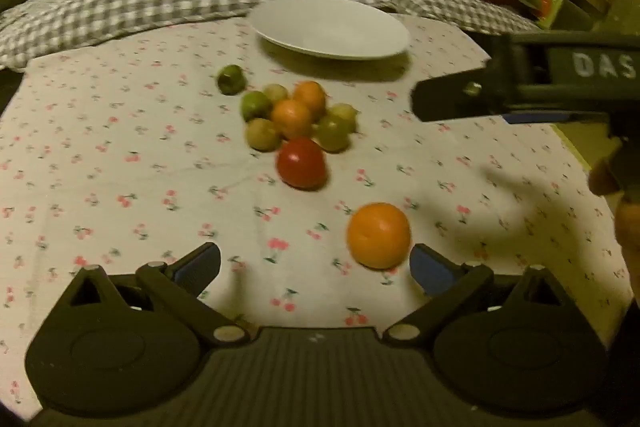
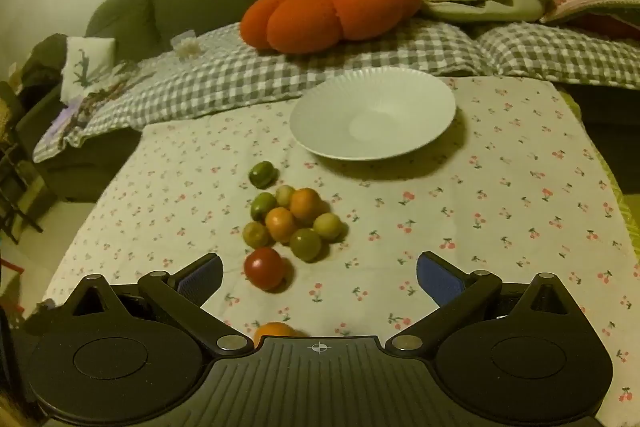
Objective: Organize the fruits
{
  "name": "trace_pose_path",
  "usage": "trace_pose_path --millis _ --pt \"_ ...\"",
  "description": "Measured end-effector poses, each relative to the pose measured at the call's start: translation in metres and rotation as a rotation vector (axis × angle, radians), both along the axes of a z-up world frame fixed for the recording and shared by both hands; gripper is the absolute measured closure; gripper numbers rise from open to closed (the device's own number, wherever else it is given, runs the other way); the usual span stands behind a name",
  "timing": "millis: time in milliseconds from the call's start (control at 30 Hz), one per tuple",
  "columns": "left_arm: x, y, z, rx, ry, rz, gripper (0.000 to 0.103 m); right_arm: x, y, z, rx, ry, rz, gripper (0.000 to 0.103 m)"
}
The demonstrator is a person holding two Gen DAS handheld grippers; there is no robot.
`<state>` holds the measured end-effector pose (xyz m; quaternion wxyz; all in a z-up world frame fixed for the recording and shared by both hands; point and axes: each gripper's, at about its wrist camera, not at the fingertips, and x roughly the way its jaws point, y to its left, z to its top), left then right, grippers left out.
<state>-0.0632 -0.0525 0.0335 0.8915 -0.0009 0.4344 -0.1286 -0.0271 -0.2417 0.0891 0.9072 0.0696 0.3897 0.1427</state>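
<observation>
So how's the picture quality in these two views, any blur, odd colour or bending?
Left wrist view: motion blur smears the fruit pile and the plate; the right claw throws a soft shadow on the cloth. Right wrist view: sharper, the plate ribs show. Both: dim yellowish light, fisheye bending at the edges, dark corners.

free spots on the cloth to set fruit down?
Bare cloth right of the fruit cluster, below the white plate; also left of the cluster. The empty plate is free. Crowded: cluster, red tomato, and orange.
</observation>
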Motion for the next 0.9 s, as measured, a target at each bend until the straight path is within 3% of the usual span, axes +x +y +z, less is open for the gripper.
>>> trace_pose_path --millis 100,267,367,500,667,767,900 --pt "-0.001 -0.003 -0.006 -0.039 -0.016 -0.026 0.004 -0.004 0.002 -0.006 -0.024 0.007 -0.011 0.000" --pt "0.005 -0.012 -0.016 -0.080 -0.012 -0.061 0.020 0.003 -0.007 -0.007 -0.007 0.020 -0.038 0.000" --pt "0.009 -0.017 -0.020 -0.076 -0.023 -0.071 0.034 0.004 -0.009 -0.010 -0.006 0.022 -0.055 0.000" --pt "0.010 -0.020 -0.021 -0.098 -0.024 -0.096 0.062 0.004 -0.005 -0.013 -0.036 0.032 -0.054 0.000" --pt "0.012 -0.013 -0.015 -0.101 -0.016 -0.075 0.063 0.008 -0.007 -0.015 -0.033 0.029 -0.054 0.000" --pt "0.017 0.004 -0.007 -0.096 -0.019 0.000 0.063 0.012 -0.006 -0.017 -0.009 0.021 -0.043 0.000" --pt "0.029 0.033 0.002 -0.022 -0.046 0.165 0.063 0.016 0.001 -0.022 -0.028 -0.012 -0.005 0.000"
